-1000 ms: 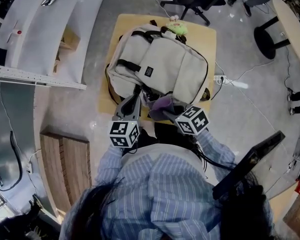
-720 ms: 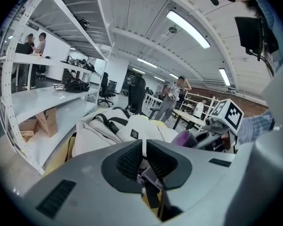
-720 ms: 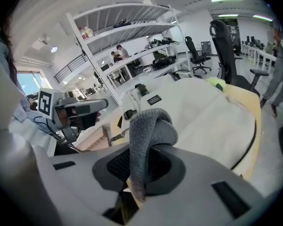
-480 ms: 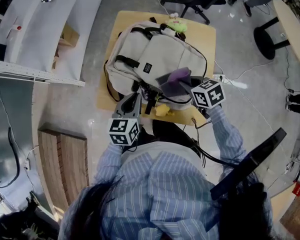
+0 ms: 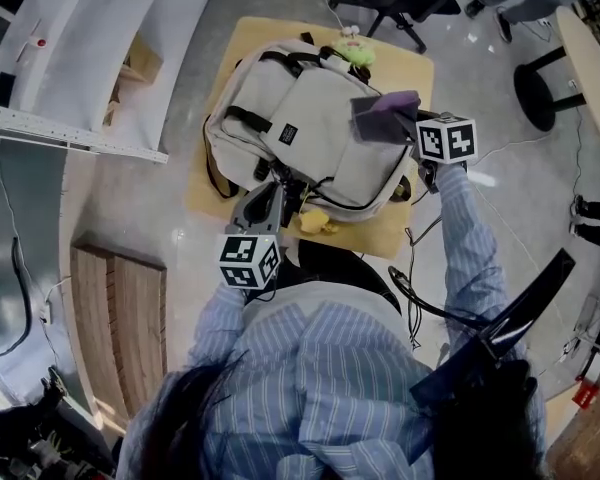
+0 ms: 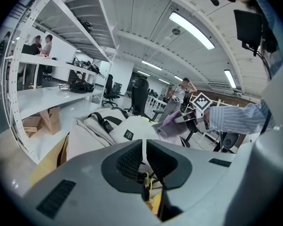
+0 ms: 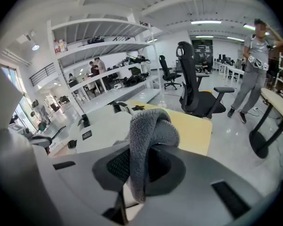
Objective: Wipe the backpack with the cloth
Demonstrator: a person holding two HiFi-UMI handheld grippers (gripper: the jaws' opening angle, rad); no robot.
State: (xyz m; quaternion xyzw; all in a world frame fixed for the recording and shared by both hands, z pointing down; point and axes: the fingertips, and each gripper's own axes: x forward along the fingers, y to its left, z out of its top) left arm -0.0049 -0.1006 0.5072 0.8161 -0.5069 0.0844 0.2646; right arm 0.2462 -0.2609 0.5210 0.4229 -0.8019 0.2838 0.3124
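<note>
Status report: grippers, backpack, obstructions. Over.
Left gripper shut on near edge of beige fabric backpack. Right gripper shut on grey fleecy cloth at backpack's right side, contact unclear. Green plush toy at top edge, not blocking.

Polished grey concrete floor (image 5: 510, 218) spreads around a small wooden table (image 5: 405, 68). White shelving (image 7: 99, 46) lines one side, a black office chair (image 7: 193, 88) stands close by, and strip lights (image 6: 191, 29) run overhead.

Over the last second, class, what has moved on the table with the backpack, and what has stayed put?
The right gripper, shut on the purple cloth, swept from the backpack's near edge up across it to its far right side. The left gripper stayed clamped on the backpack's near edge; the backpack barely shifted.
</note>
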